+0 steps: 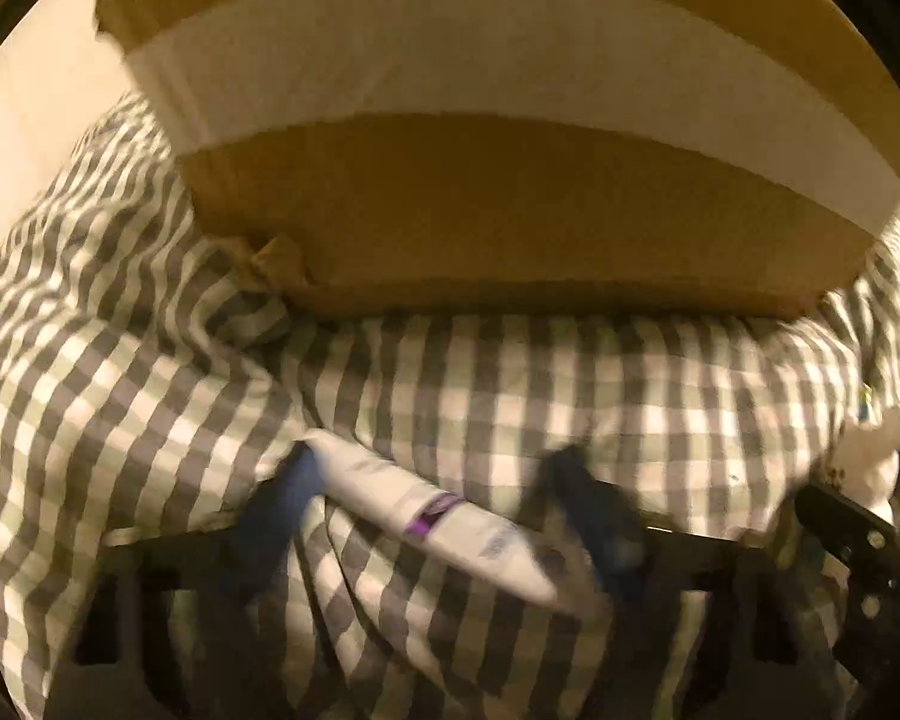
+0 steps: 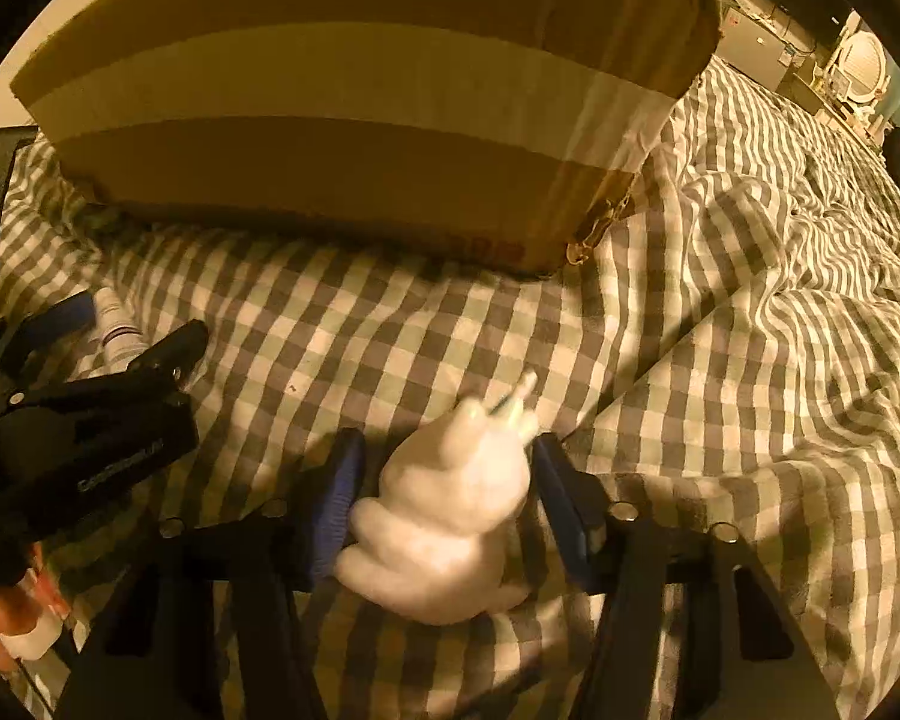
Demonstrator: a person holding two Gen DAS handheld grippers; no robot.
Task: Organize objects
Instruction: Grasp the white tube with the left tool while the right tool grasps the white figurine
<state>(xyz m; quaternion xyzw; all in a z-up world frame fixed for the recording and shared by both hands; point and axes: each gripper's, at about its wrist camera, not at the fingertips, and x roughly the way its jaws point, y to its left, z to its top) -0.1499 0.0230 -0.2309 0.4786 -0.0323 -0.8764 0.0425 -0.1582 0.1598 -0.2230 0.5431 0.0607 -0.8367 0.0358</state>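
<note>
Tube point(image 1: 426, 516) and toy point(image 2: 450, 510) are the two loose things here, both low over a rumpled grey-and-white checked bedspread point(image 2: 720, 360). The tube is white, smooth and tapered, with a purple band around its middle; it lies slantwise across the left gripper point(image 1: 432, 480), whose blue-padded fingers stand wide apart, so it seems to rest against the left one rather than be pinched (blur makes this hard to judge). The toy is white, soft and lumpy, perhaps a rabbit with thin ears, and sits between the right gripper's point(image 2: 447, 474) blue pads, which look closed against its sides. Behind both stands a brown cardboard box point(image 1: 510, 222), banded with pale tape, one lower corner torn. Its top is cut off by the frame, so its inside is hidden.
</note>
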